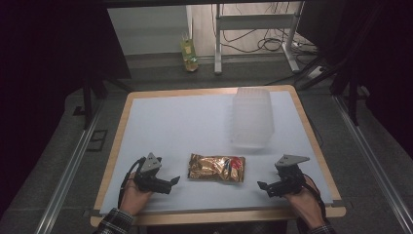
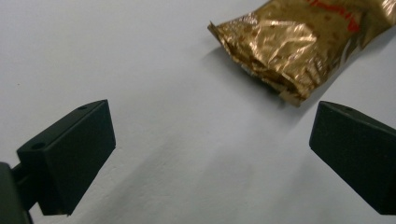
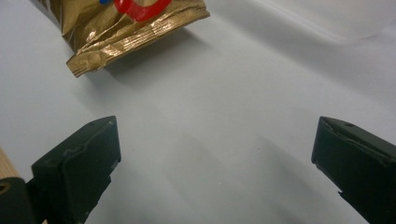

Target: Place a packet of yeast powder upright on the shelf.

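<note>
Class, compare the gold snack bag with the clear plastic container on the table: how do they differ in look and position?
The gold snack bag is shiny, crinkled foil with red print; the clear plastic container is see-through, pale and ribbed. The bag lies flat and low, while the container rises well above the surface. The bag sits near the table's front edge between the left gripper and right gripper; the container sits farther back, to the right. Both rest on the white table, untouched.

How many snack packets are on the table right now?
1: the gold foil packet lies flat near the table's front edge, between the open left gripper and open right gripper.
</note>
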Motion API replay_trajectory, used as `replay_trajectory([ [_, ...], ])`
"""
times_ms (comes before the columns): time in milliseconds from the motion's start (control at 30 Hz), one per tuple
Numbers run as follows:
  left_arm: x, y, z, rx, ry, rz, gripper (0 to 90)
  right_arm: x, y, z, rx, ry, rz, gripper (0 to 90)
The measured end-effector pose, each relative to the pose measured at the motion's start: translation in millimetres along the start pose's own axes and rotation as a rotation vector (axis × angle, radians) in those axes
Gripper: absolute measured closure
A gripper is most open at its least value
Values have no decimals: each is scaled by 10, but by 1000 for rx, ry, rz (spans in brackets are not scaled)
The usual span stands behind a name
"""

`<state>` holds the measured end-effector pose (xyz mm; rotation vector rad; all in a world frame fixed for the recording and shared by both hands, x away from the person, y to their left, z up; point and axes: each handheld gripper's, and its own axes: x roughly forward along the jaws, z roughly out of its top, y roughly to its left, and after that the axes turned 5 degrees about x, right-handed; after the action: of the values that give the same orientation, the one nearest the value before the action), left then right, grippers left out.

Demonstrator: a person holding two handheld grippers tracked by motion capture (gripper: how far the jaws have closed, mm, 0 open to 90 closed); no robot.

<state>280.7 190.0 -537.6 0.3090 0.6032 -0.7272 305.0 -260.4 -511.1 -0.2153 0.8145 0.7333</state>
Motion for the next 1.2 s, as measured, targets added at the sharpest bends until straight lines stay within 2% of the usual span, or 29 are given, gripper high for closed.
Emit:
replay_trajectory([
  [67, 11, -7, 1, -1, 4, 2, 8, 7, -2, -4, -1, 4, -1, 14],
  [100, 33, -21, 8, 10, 36, 40, 14, 7, -4, -5, -1, 3, 1, 14],
  [133, 34, -22, 10, 8, 41, 43, 15, 5, -6, -4, -1, 4, 3, 14],
  [333, -7, -18, 55, -49, 7, 13, 56, 16, -3, -5, -10, 8, 5, 14],
  [400, -16, -20, 75, -67, -5, 15, 78, 10, 5, -2, -10, 5, 12, 14],
  [533, -29, -42, 125, -61, -24, 13, 86, 5, 10, 7, -25, -9, 8, 14],
  [633, -33, -49, 190, -96, -13, -34, 85, 9, 2, 4, -27, -9, 5, 14],
  [700, -25, -70, 221, -89, -3, -44, 61, 10, 1, 2, -21, -4, 6, 14],
  [800, 0, -117, 250, -50, 13, -46, 56, 13, 4, 4, -29, -4, 1, 14],
  [867, 6, -137, 267, -40, 4, -51, 60, 16, 4, 3, -28, -2, 3, 14],
  [1000, -6, -147, 307, -35, -26, -63, 131, 21, 8, 2, -29, 0, 2, 14],
  [1133, 44, -147, 340, -33, -31, -97, 193, 18, 12, 3, -28, -1, 5, 13],
  [1200, 61, -165, 363, -16, -36, -83, 231, 18, 7, 5, -29, -9, 9, 12],
])
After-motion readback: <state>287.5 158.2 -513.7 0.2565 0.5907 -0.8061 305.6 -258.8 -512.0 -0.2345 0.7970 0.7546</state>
